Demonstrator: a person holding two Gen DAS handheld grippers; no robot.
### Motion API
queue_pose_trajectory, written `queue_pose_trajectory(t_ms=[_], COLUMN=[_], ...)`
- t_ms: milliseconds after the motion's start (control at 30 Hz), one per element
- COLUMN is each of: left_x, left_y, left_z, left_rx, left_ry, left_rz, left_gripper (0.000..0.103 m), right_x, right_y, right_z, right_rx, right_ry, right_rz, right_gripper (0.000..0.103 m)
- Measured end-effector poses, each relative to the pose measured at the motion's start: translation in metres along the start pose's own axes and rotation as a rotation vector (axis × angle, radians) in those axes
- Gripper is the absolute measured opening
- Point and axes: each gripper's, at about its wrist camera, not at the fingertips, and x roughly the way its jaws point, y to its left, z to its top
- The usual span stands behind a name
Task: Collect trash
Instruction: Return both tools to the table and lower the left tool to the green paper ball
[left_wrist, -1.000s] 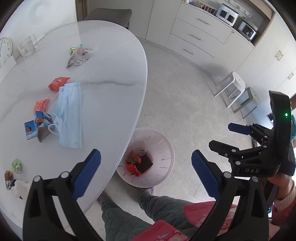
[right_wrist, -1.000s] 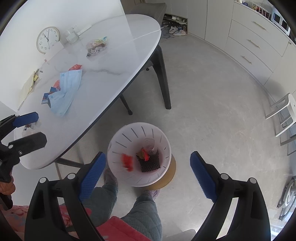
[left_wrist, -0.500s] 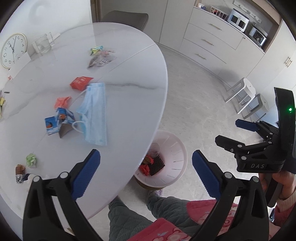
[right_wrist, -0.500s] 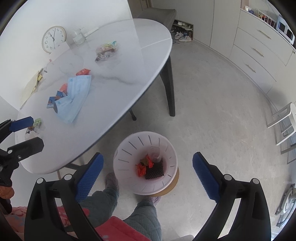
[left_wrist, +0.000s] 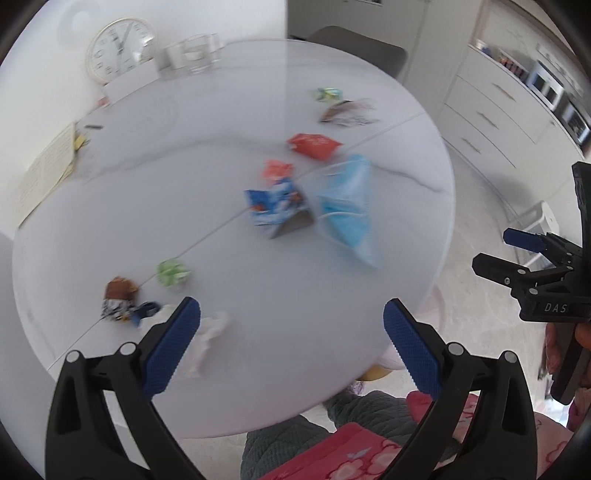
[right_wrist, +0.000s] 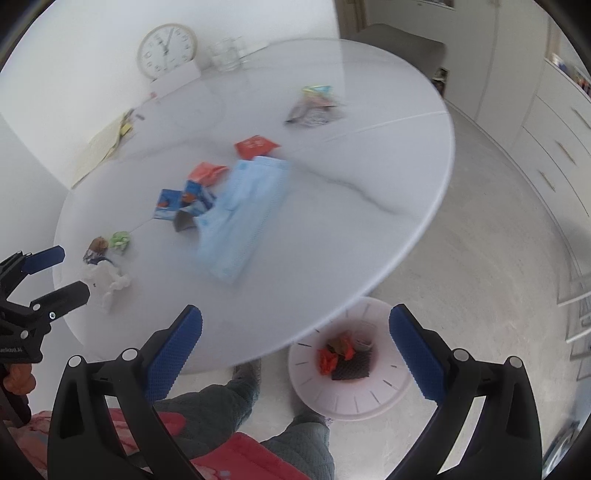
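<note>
Both hand-held grippers hang over the near edge of a white oval table (left_wrist: 258, 387), each with its blue pads spread wide and nothing between them. The left gripper (left_wrist: 291, 347) points down at the tabletop; a crumpled white tissue (left_wrist: 207, 339) lies just beside its left pad, and at ten o'clock from it sit a brown-and-blue wrapper (left_wrist: 120, 297) and a balled green wrapper (left_wrist: 171, 271). Toward twelve o'clock the litter thickens: a torn blue snack packet (left_wrist: 275, 205), a pale blue face mask (left_wrist: 349, 206) touching it on the right, two orange-red wrappers (left_wrist: 310, 146), and farther off a clear crinkled bag (left_wrist: 347, 112) beside a small green-yellow wrapper.

The right gripper (right_wrist: 295, 350) hovers where tabletop gives way to floor. At its four o'clock stands a white slotted waste basket (right_wrist: 354, 402), partly tucked beneath the table's rim, holding red scraps and a dark pad. The overhanging table edge covers the basket's far side.

At the back of the table stand a round wall clock (right_wrist: 166, 50), a clear glass container (right_wrist: 227, 55) and a sheet of paper (left_wrist: 48, 173). The person's quilted grey-green trousers (right_wrist: 221, 402) and a red patterned garment fill the six o'clock foreground. White drawers line the right. Both views are blurred.
</note>
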Motion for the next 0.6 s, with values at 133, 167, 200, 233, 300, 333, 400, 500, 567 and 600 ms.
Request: queue_pose_trajectory(t_ms=[133,167,200,233,300,333,400,500,567,600], left_x=[0.000,0.000,0.001,0.002,0.003,0.004,0.007,0.012,0.017,0.021], left_y=[0.045,0.054,0.062,0.069,0.081,0.089,0.098,0.110,0.114,0.116], left_z=[-0.004,-0.004,-0.004,-0.004,-0.005,-0.004,-0.003,0.001,0.004,0.006], left_rx=[-0.066,-0.077,-0.085,-0.092,-0.100,-0.100,-0.096,-0.073,-0.043,-0.018], left_ry=[-0.001,0.000,0.002,0.004,0.002,0.001,-0.002,-0.015,-0.015,-0.014], left_rz=[0.021,0.025,0.030,0.033,0.033,0.032,0.032,0.018,0.005,0.004], left_gripper=[0.095,0.095,0.095,0.095,0.095,0.095,0.095,0.095,0.095,0.095], right_x=[0.012,0.013,0.015,0.017,0.019,0.021,0.024,0.026,0.028,0.028], right_y=[0.036,0.041,0.047,0.054,0.064,0.070,0.079,0.088,0.092,0.093], right_z=[0.016,0.018,0.021,0.023,0.026,0.029,0.031,0.035,0.036,0.036], right_rx=[-0.050,-0.057,-0.064,-0.071,-0.083,-0.092,-0.103,-0.106,-0.102,-0.098], right_ry=[0.006,0.006,0.006,0.007,0.007,0.009,0.009,0.009,0.011,0.011], right_rz=[0.030,0.034,0.039,0.042,0.047,0.047,0.046,0.049,0.048,0.045], right_gripper=[0.100,0.100,0.101,0.101,0.101,0.101,0.100,0.101,0.101,0.101])
